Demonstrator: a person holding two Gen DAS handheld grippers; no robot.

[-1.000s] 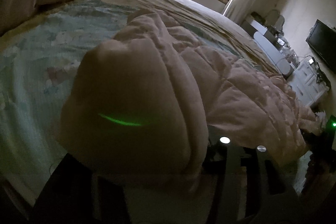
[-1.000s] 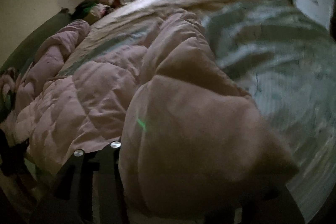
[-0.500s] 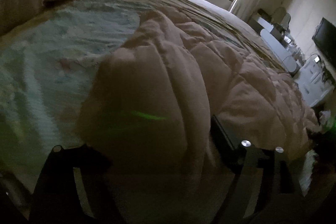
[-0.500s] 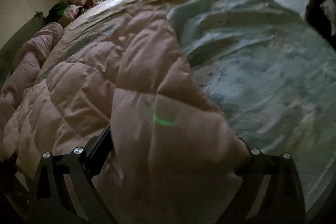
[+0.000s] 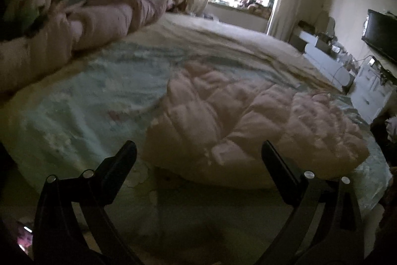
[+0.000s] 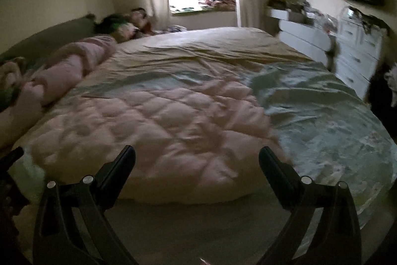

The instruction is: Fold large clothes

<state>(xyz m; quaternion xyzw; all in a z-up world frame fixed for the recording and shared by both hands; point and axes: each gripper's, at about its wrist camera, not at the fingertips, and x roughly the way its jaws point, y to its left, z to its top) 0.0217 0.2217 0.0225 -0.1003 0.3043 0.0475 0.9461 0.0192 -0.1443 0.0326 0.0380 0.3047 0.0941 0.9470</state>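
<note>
While both jaws are opening with nothing between them, we see our left gripper [image 5: 197, 149] and right gripper [image 6: 197, 153] apart from the pink quilted coat [image 6: 158, 126], lying at twelve o'clock on the bed [image 6: 322, 116].

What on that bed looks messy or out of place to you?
The pink quilted coat lies bunched near the foot of the bed, its edges uneven and one side puffed up. The bed sheet under it is rumpled. Nothing looks spilled or torn.
</note>
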